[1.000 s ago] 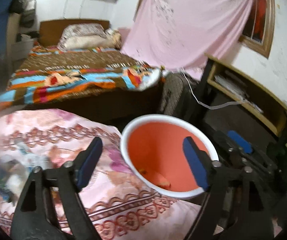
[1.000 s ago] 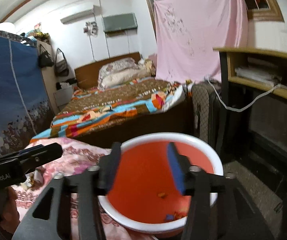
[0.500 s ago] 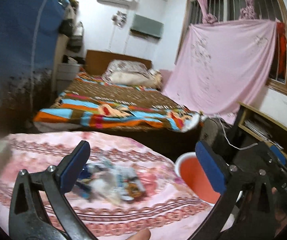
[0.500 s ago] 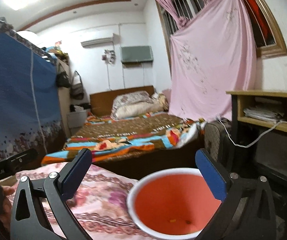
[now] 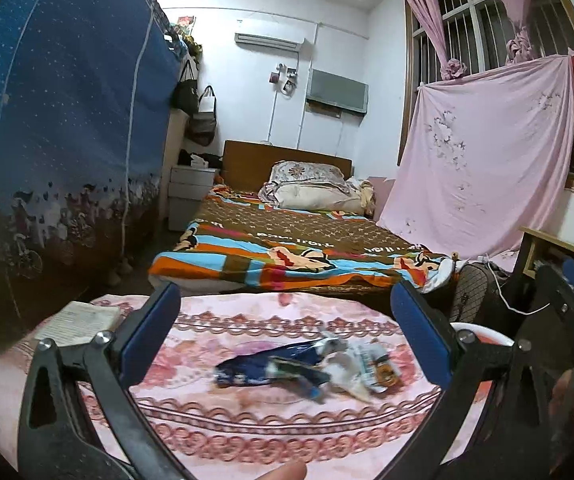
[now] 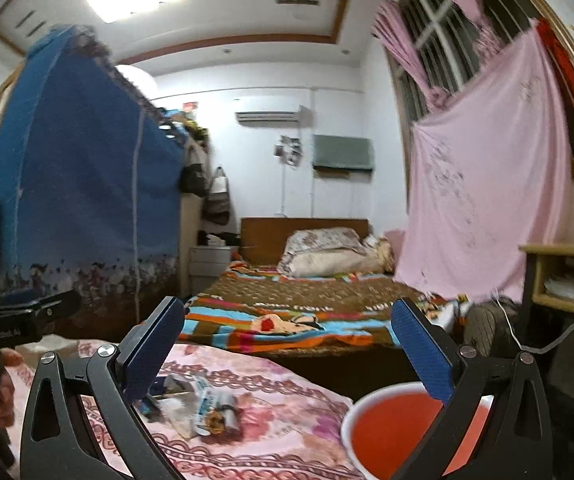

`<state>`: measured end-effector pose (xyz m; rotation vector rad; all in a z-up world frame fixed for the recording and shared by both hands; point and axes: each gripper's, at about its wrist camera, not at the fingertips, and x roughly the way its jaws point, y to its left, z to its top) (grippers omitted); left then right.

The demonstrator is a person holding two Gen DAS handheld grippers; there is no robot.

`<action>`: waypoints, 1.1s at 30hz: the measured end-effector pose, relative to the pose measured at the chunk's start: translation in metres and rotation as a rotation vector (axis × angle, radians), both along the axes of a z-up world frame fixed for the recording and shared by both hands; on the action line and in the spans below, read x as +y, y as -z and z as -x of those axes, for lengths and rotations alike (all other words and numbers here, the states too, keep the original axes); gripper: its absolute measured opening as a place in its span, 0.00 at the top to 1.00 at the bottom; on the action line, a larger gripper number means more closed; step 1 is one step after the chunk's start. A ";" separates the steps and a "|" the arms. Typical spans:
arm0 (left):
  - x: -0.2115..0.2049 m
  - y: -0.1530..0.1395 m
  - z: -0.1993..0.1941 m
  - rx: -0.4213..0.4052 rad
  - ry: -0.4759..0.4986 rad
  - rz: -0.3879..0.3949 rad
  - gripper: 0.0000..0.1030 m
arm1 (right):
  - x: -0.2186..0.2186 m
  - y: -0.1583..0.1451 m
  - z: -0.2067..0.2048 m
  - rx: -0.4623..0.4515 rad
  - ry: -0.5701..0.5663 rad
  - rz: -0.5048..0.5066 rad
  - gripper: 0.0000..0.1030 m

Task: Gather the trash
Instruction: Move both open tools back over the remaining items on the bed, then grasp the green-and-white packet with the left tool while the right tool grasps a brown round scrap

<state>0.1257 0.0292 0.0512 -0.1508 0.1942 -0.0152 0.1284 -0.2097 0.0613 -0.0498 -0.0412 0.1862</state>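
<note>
A pile of wrappers [image 5: 307,370], dark blue and white, lies on the pink patterned cloth [image 5: 247,432]. It also shows in the right wrist view [image 6: 199,410]. A red bin with a white rim [image 6: 399,432] stands at the cloth's right edge; only its rim [image 5: 475,330] shows in the left wrist view. My left gripper [image 5: 287,344] is open and empty, above and short of the wrappers. My right gripper [image 6: 287,352] is open and empty, held above the cloth between wrappers and bin.
A folded paper [image 5: 75,322] lies at the cloth's far left. A bed with a striped blanket [image 5: 287,252] stands beyond. A wooden shelf unit [image 6: 567,280] is at the right, a blue cloth wardrobe [image 5: 59,152] at the left.
Both grippers have lifted and turned left, away from the bin toward the wrappers. The right gripper, narrow a second ago, has opened wide.
</note>
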 end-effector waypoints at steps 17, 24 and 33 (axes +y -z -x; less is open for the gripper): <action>-0.006 0.049 -0.041 0.271 0.097 -0.035 0.01 | 0.038 0.049 -0.050 0.284 -0.087 0.129 0.31; -0.018 0.071 -0.073 0.446 0.188 0.007 0.10 | 0.040 0.067 -0.082 0.506 -0.142 0.130 0.55; -0.022 0.088 -0.101 0.566 0.221 0.106 0.29 | 0.055 0.090 -0.107 0.704 -0.252 0.173 0.71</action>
